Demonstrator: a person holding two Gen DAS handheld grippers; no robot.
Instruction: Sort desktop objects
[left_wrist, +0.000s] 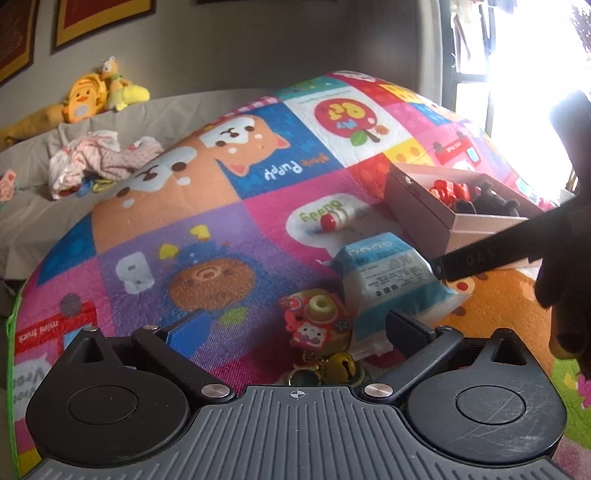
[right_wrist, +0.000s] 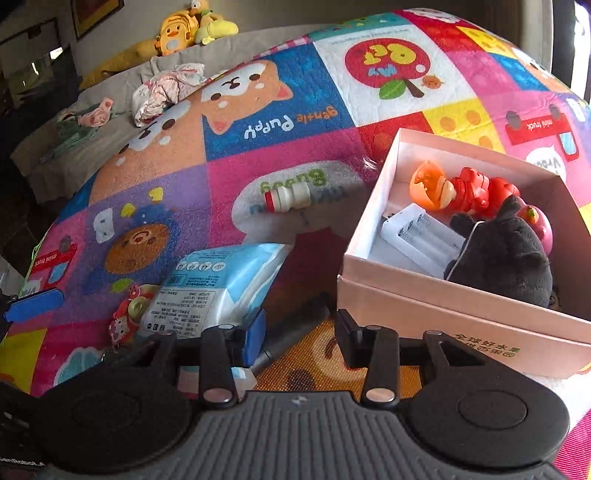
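My left gripper (left_wrist: 295, 332) is open, low over the colourful mat, with a red cartoon keychain with a gold bell (left_wrist: 317, 325) between its fingers and a blue-white tissue pack (left_wrist: 391, 273) by its right finger. My right gripper (right_wrist: 299, 332) is open with its jaws on either side of a dark grey cylinder (right_wrist: 295, 328) lying on the mat. The tissue pack (right_wrist: 218, 284) and keychain (right_wrist: 129, 314) lie to its left. A pink box (right_wrist: 436, 310) at right holds a black plush (right_wrist: 506, 254), red toy (right_wrist: 476, 188), orange shell and white battery case (right_wrist: 417, 236).
A small white bottle with a red cap (left_wrist: 338, 218) lies mid-mat, also in the right wrist view (right_wrist: 288, 197). The box (left_wrist: 417, 206) stands at the left view's right. Crumpled clothes (left_wrist: 92, 158) and yellow plush toys (left_wrist: 96, 92) lie beyond the mat.
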